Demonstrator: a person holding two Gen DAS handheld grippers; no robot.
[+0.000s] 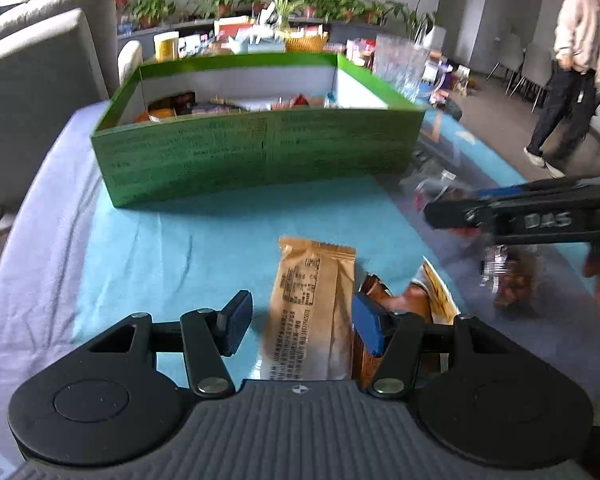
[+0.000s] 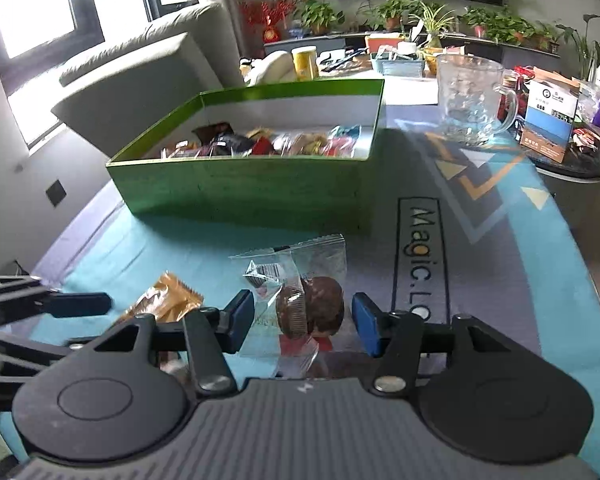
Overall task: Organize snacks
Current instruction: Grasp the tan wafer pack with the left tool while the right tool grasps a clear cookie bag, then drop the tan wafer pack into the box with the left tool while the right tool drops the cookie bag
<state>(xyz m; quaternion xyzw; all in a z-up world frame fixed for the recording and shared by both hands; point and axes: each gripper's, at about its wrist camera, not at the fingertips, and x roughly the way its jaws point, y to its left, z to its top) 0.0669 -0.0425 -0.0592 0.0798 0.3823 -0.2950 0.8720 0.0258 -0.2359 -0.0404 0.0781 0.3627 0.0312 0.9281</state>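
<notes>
- Tongs first: the left tongs (image 1: 298,322) stand parted around the tan snack packet (image 1: 314,308), which lies flat on the desk (image 1: 180,248). One pad looks close against the packet's right edge, while the other is clear of it, so nothing is clamped yet.
- Just beside that packet, under the right pad, a brown wrapper (image 1: 410,304) overlaps it. If the tongs close here they may catch both items, or pinch only the thin edge of the tan one and let it slide out.
- The right tongs (image 2: 303,322) are likewise released, straddling a clear-wrapped chocolate cake (image 2: 312,310) that rests on the desk; gaps show on both sides of it.
- That wrapper is loose, crinkled film. A grip on the film alone could let the cake swing or slip, and a hard squeeze on the cake itself could crush it.
- The two tools work close together, with the left tongs visible at the edge of the right wrist view, so lifting both at once risks a knock.
- Further back stands the green box (image 2: 244,188), already holding a heap of wrapped snacks. Its near wall is tall, so a low carry could catch the rim and drop the load short.
- Beyond the box's right corner sits a glass mug (image 2: 472,98), which a wide swing might strike.
</notes>
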